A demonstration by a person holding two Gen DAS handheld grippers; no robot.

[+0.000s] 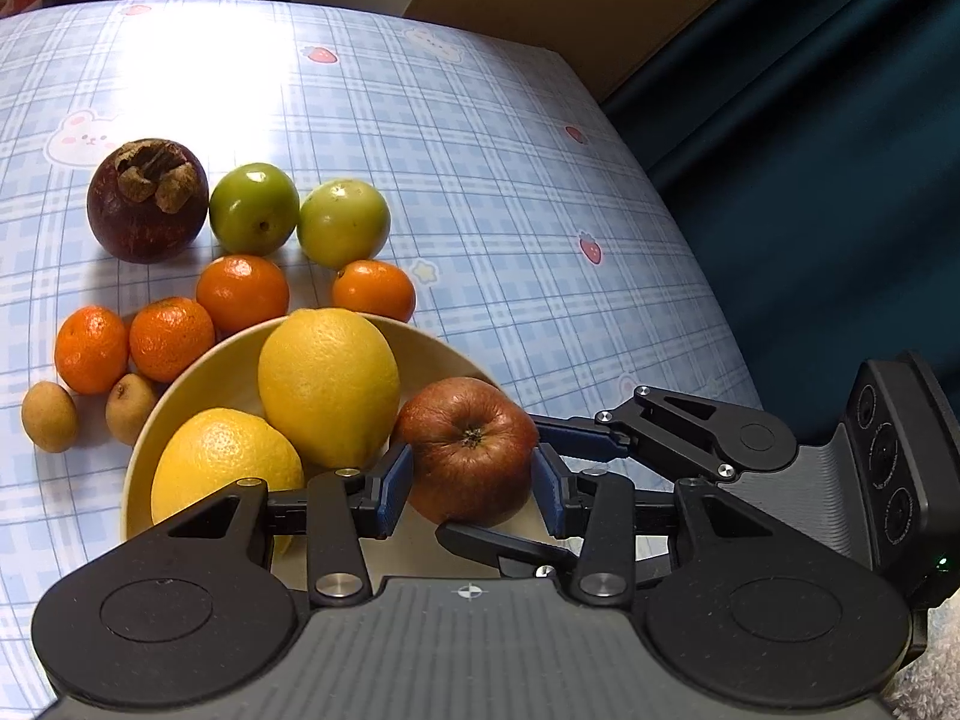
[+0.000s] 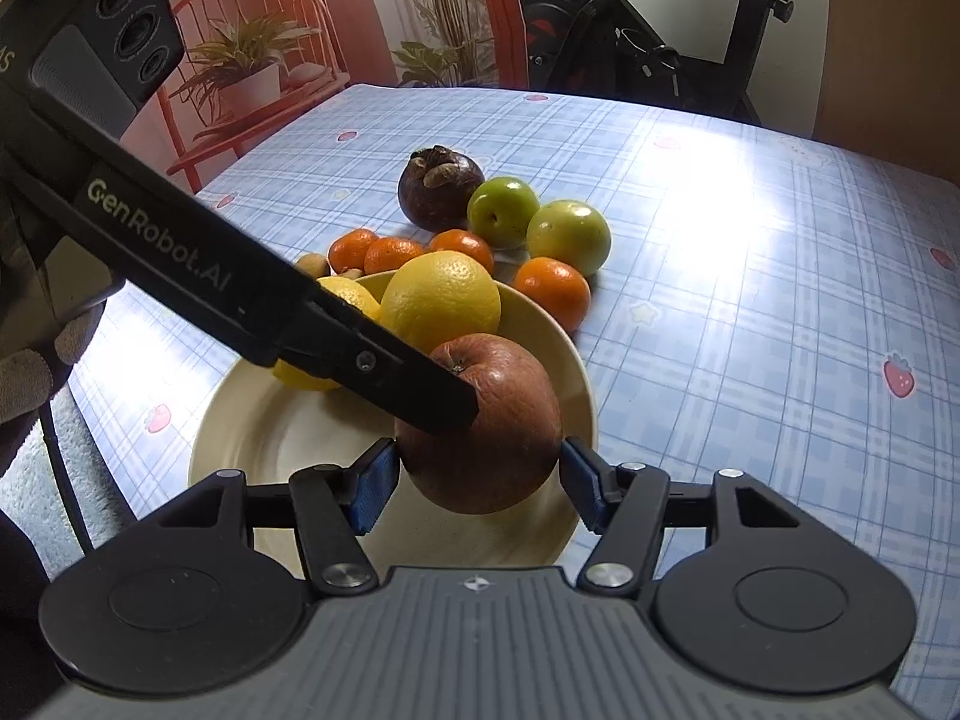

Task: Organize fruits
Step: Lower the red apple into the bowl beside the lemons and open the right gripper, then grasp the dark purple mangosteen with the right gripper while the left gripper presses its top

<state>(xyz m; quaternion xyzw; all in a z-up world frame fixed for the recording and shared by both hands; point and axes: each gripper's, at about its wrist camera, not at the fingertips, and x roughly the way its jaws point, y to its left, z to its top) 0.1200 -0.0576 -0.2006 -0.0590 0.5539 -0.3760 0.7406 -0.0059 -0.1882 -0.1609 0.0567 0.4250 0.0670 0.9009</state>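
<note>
A table [image 1: 480,138] fills most of both views, covered by a glossy cloth in pale blue plaid printed with strawberries, rabbits and stars; a broad patch of glare lies across its far part. In the left wrist view a dark blue curtain [image 1: 810,150] hangs past the table's right edge, with a brown panel beside it. In the right wrist view the far side of the room shows a red wall, a red chair [image 2: 240,30] with potted plants, and a black exercise machine [image 2: 660,30].

Near the table's near edge sits a cream bowl [image 2: 258,438] holding two yellow citrus fruits [image 1: 327,384] and a red apple [image 1: 474,450] at its right side. Both tools pinch that apple: the left gripper [image 1: 471,480] has its blue pads against the apple's sides, and the right gripper [image 2: 480,474] presses it from the other direction, jaws set about the fruit's width. Whether the apple rests on the bowl or hangs just above it, I cannot tell. In the right wrist view the left tool's black finger crosses from the upper left to the apple's top.

Beyond the bowl lie a dark mangosteen [image 1: 147,201], two green fruits [image 1: 255,209], four small oranges [image 1: 243,294], and two little brown fruits [image 1: 49,417] at the left. A gloved hand [image 2: 36,360] shows at the left edge.
</note>
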